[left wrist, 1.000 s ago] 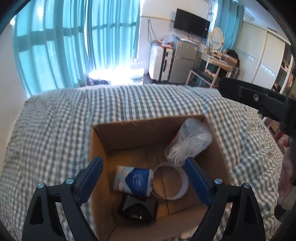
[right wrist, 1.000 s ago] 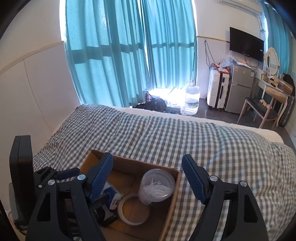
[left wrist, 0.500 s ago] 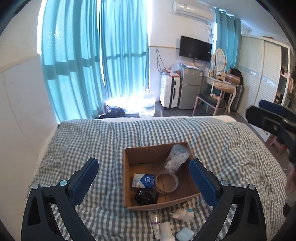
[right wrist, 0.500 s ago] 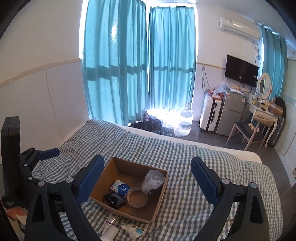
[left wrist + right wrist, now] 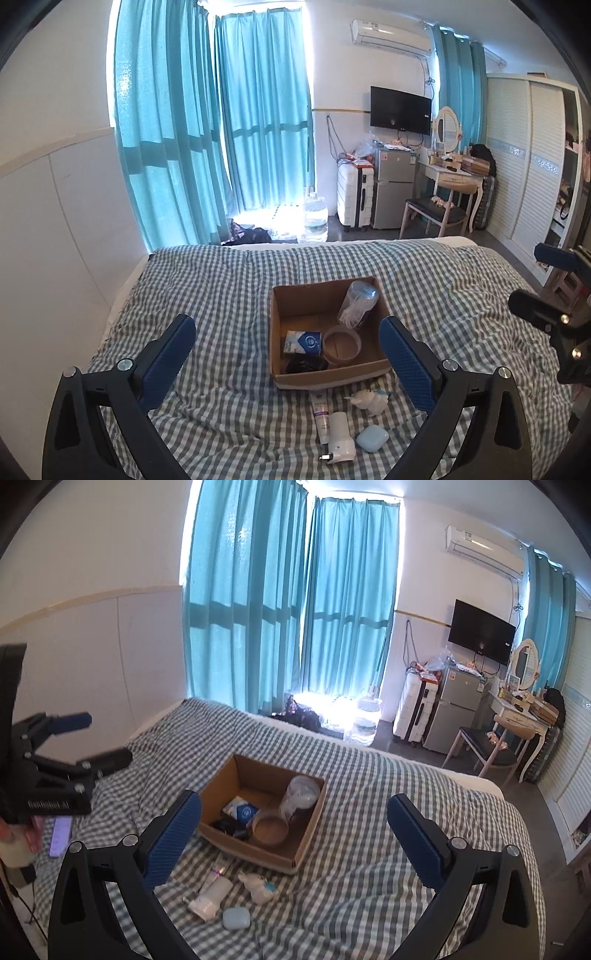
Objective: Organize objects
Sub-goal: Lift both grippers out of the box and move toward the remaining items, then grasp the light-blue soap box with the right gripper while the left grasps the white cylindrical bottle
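Blue curtains hang at the back of a bedroom, and a bed with a checked cover [image 5: 207, 280] fills the lower half of both views. A brown cardboard box [image 5: 314, 374] sits in the middle of the left wrist view. Inside it are a clear jar of cotton swabs [image 5: 356, 304] leaning in the far right corner, a roll of tape [image 5: 341, 343], a small blue and white packet [image 5: 303, 341] and a dark thing that is hard to make out.

Four small things lie on the cover just in front of the box, low in the frame: a thin tube [image 5: 320, 410], a white plug [image 5: 340, 437], a white toy figure [image 5: 367, 400] and a pale blue case [image 5: 372, 437].

The left gripper [image 5: 288, 360] has its jaws spread wide with nothing between them. The right gripper [image 5: 293, 838] is opening its jaws — nothing is between them either.

It looks like the packing is partly done, and both grippers are free to fetch the next thing. The next move likely calls for one gripper to go down to the little things in front of the box, line its jaws up on each side of one — maybe the tube or the case — and squeeze gently. These things lie close together, so the jaws must not bump a neighbour.
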Motion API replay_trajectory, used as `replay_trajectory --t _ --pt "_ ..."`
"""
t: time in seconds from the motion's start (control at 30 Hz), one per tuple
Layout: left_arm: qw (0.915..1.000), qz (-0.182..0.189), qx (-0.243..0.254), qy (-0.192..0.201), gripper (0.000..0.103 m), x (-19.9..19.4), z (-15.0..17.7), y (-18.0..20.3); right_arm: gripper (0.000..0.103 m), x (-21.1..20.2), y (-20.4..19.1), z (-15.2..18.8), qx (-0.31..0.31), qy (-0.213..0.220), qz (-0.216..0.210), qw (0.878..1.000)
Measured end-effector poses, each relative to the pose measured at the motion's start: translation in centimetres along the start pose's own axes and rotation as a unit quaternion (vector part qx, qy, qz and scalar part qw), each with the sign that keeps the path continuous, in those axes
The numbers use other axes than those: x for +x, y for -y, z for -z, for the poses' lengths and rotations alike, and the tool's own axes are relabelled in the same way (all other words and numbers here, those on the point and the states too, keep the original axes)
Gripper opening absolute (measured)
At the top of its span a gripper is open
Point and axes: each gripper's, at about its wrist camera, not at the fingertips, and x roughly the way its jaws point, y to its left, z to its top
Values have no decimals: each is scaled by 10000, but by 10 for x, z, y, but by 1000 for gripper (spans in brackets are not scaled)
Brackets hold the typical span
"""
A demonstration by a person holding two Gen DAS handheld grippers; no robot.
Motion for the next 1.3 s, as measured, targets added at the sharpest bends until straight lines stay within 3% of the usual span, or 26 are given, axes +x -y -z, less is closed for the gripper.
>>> replay_trajectory --t 0.23,0.43,0.73,0.87,1.03,1.3 --pt "9996 -103 133 -220 102 11 34 9 101 24 -3 45 -149 -437 -34 9989" --pt "9975 -76 68 -702 102 49 73 17 101 56 -14 85 -227 -845 -206 9959" --pt "9864 -223 26 -1629 102 125 151 23 101 128 -20 151 -63 -1721 -480 9839" --pt "9826 -249 46 -1838 102 143 173 22 100 161 -26 175 -10 -2094 -610 9759" --pt "9788 -227 -53 -2033 102 160 189 16 93 186 -41 188 -168 -2409 -883 9664" --pt "9736 -122 -294 -2262 102 171 202 4 67 220 -71 211 -560 -2922 -1173 9475"
